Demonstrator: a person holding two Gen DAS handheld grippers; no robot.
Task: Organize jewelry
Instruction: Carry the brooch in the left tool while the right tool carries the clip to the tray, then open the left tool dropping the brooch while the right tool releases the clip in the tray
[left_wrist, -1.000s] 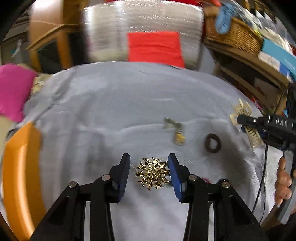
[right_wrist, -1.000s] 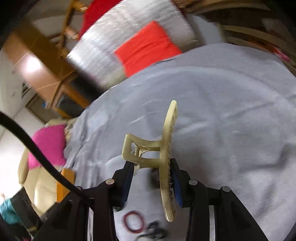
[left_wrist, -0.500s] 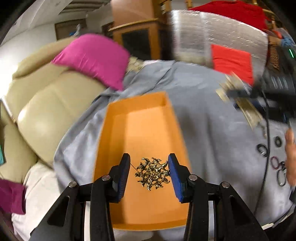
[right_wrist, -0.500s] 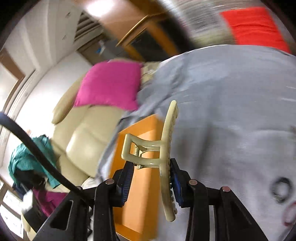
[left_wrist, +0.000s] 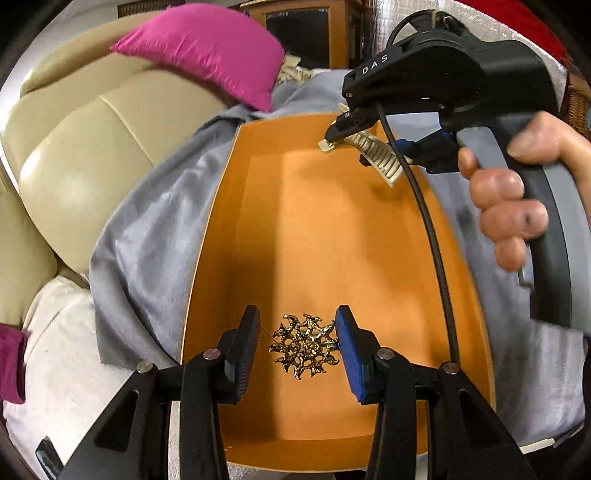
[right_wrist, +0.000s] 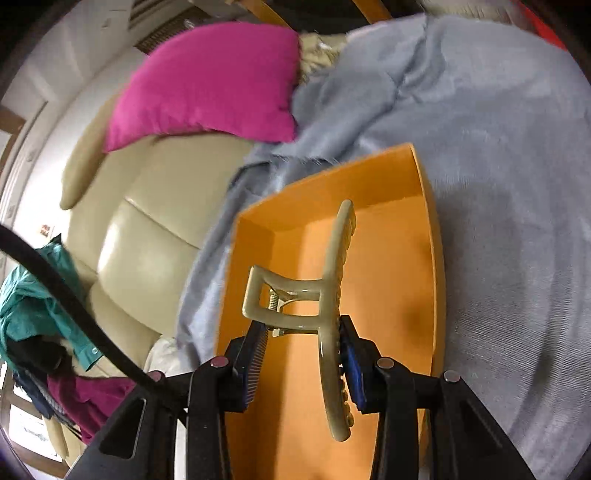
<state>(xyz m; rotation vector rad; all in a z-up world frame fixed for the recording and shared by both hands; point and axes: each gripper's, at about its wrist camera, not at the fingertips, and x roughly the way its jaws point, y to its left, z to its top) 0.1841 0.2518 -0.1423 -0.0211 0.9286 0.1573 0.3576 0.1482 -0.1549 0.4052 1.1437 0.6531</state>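
Observation:
My left gripper is shut on a gold openwork brooch and holds it above the near half of an orange tray. My right gripper is shut on a beige hair claw clip and holds it over the same tray. In the left wrist view the right gripper's body and the clip hang over the tray's far right corner.
The tray lies on a grey cloth spread over the surface. A beige sofa with a pink cushion stands to the left. A black cable hangs across the tray's right side.
Both grippers have swung left from the grey cloth to above the orange tray, each still holding its item. The right gripper now sits close in front of the left one.

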